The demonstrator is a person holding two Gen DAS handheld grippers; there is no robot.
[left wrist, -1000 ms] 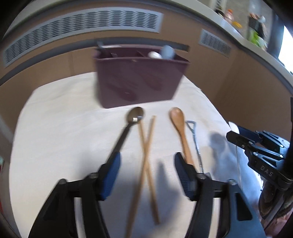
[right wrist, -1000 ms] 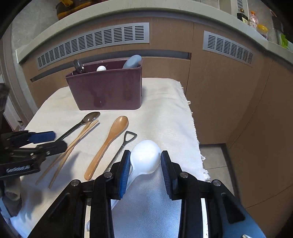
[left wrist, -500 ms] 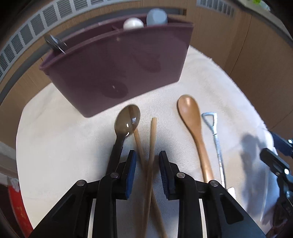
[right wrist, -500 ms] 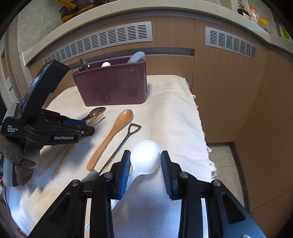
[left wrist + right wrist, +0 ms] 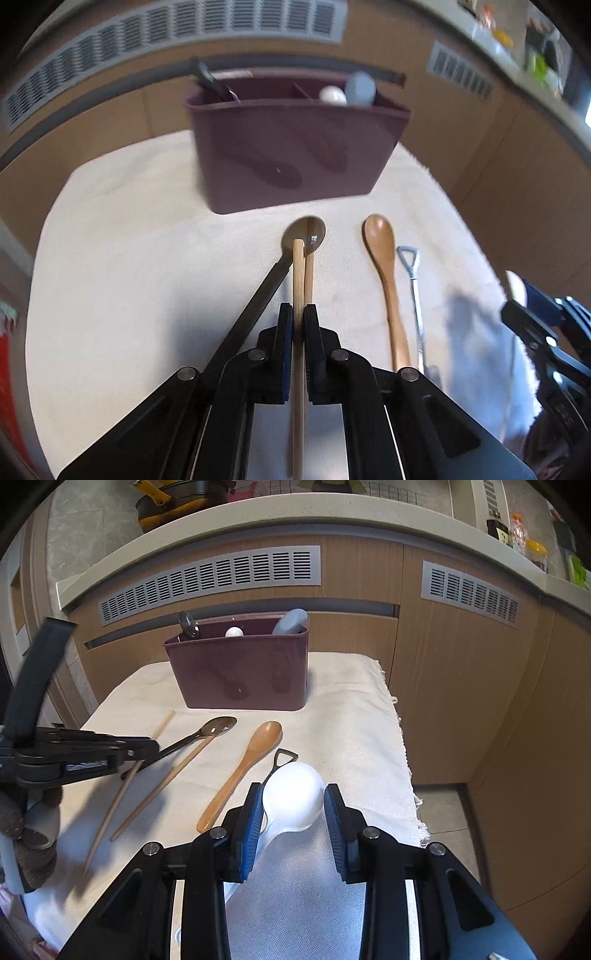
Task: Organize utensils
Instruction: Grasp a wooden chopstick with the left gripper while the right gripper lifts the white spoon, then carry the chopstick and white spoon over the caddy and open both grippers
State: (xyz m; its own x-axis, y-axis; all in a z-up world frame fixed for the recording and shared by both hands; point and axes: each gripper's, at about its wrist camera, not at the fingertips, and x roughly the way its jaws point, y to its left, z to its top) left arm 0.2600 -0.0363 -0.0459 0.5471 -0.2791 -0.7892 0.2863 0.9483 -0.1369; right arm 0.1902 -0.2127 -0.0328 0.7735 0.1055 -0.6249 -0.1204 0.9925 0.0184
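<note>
My left gripper (image 5: 298,317) is shut on one wooden chopstick (image 5: 297,280) and holds it tilted up off the cloth; it also shows in the right wrist view (image 5: 122,794). The second chopstick (image 5: 166,779) lies on the cloth beside a dark metal spoon (image 5: 303,236). A wooden spoon (image 5: 384,266) and a thin metal utensil (image 5: 415,291) lie to the right. My right gripper (image 5: 293,805) holds a white plastic spoon (image 5: 293,794) by its bowl. A maroon utensil holder (image 5: 240,668) stands at the back with utensils in it.
A cream cloth (image 5: 351,709) covers the small table; its right edge drops to the floor. Wooden cabinet fronts with grey vents (image 5: 210,579) stand close behind the holder. My left gripper's body (image 5: 55,760) hangs over the table's left side.
My left gripper has shut on one chopstick and lifted it off the cloth, pulling back from the holder. My right gripper has kept still with the white spoon.
</note>
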